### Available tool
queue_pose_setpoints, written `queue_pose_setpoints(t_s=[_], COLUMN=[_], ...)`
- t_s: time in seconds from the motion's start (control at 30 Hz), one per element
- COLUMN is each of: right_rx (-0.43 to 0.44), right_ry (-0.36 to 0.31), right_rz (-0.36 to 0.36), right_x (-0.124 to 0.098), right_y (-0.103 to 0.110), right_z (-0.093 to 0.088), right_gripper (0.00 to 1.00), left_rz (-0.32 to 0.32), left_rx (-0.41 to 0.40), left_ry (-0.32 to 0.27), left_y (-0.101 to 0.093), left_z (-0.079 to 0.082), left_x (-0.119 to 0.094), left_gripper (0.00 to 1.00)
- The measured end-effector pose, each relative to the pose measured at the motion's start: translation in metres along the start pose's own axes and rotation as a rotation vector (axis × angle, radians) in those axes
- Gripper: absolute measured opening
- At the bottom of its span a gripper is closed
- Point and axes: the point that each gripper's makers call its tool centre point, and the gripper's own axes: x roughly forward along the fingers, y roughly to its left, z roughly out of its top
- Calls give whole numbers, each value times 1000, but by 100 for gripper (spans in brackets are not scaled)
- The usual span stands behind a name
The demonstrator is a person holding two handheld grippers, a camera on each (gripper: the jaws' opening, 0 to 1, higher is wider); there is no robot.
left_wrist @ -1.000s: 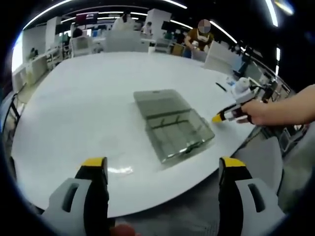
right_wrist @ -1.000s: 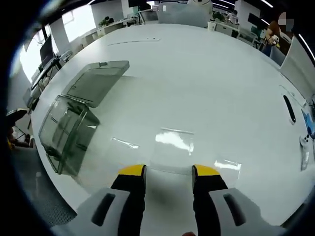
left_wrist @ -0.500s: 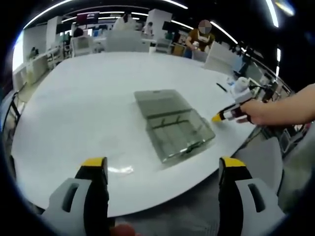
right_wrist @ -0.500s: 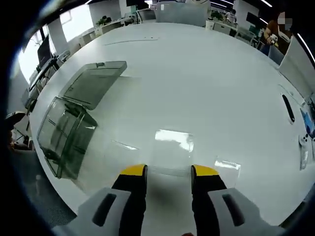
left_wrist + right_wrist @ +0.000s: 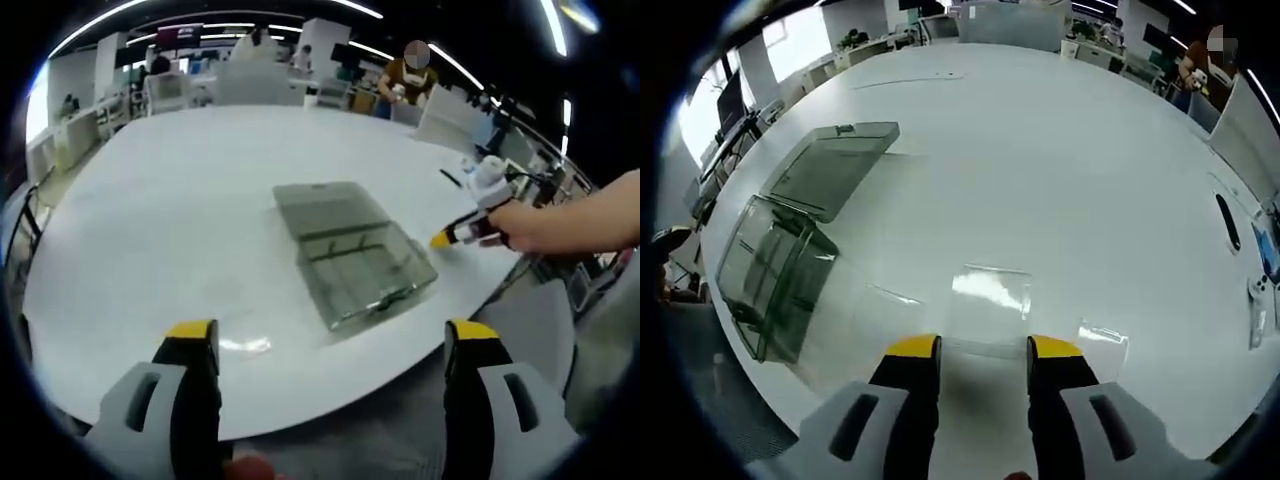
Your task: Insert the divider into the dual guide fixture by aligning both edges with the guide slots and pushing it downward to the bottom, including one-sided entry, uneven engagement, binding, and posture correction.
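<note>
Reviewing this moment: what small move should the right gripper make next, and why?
Probably ease the right gripper forward and close on the clear plastic divider sheet. The sheet lies flat on the white table just ahead of the open jaws, ungripped, while the smoky transparent box with its lid open sits apart from it. The left gripper hangs open off the table edge.

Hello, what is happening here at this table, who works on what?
A person holds two grippers over a white table. The right gripper is down at a clear divider lying flat on the table, jaws partly open, not yet gripping it. The left gripper hangs open near the table edge. The clear box, lid open, waits untouched.
</note>
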Motion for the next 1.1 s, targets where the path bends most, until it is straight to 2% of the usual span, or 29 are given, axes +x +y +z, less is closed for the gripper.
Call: queue_pose_setpoints(t_s=[0.4, 0.5, 0.57, 0.67, 1.1], right_rx=[-26, -26, -34, -12, -16], right_ry=[16, -5, 11, 11, 17], right_rz=[14, 21, 21, 24, 29], right_x=[-1, -3, -2, -2, -4], right_y=[-1, -2, -2, -4, -4], right_z=[-1, 3, 0, 0, -2], right_gripper=[29, 28, 28, 28, 28], left_rz=[-3, -6, -7, -9, -15], left_rx=[2, 5, 6, 5, 8], left_ry=[-2, -1, -1, -3, -3], left_y=[-2, -3, -3, -5, -6], left_z=[1, 1, 1, 3, 4], left_x=[0, 1, 1, 1, 2], left_gripper=[91, 91, 91, 91, 91])
